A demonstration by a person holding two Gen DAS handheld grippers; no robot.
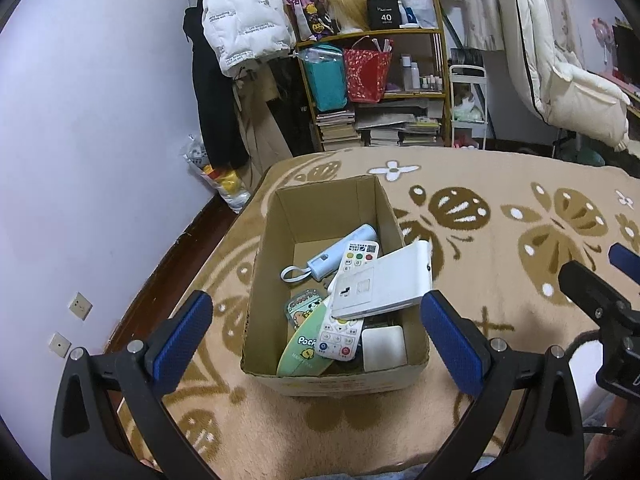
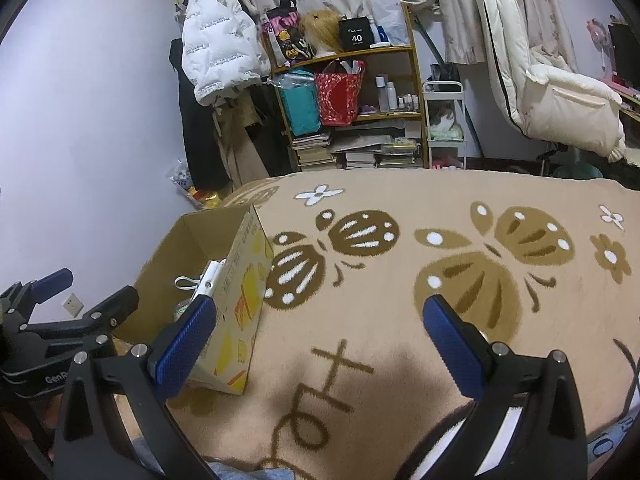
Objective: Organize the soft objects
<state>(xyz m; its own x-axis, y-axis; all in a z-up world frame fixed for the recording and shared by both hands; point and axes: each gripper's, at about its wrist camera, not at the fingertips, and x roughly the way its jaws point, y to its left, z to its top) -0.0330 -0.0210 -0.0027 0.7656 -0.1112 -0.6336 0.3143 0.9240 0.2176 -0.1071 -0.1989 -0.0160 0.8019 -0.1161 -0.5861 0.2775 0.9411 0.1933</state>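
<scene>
Your left gripper (image 1: pixel 320 344) and right gripper (image 2: pixel 320 344) both hang spread apart, empty. The cardboard box (image 1: pixel 304 216) sits near the blanket's (image 1: pixel 500 184) left edge, full of items; bare blanket lies open to its right.

In the left wrist view, the white flat device (image 1: pixel 384 284) lying across the right rim of the cardboard box (image 1: pixel 264 280) covers the middle of the remote control (image 1: pixel 348 300) beneath it. The remote in turn overlaps the green printed pouch (image 1: pixel 304 344), whose lettering is cut short. A dark item under the white square pad (image 1: pixel 384 346) at the box's near right corner cannot be identified.

In the right wrist view, the box's near wall hides almost all contents; only a white loop strap (image 2: pixel 188 282) and a white edge show.

Labels on the small bottles on the shelf unit (image 2: pixel 416 80) are too small to read. The far right blanket (image 1: pixel 520 320) edge is possibly cut off by the lens rim.
</scene>
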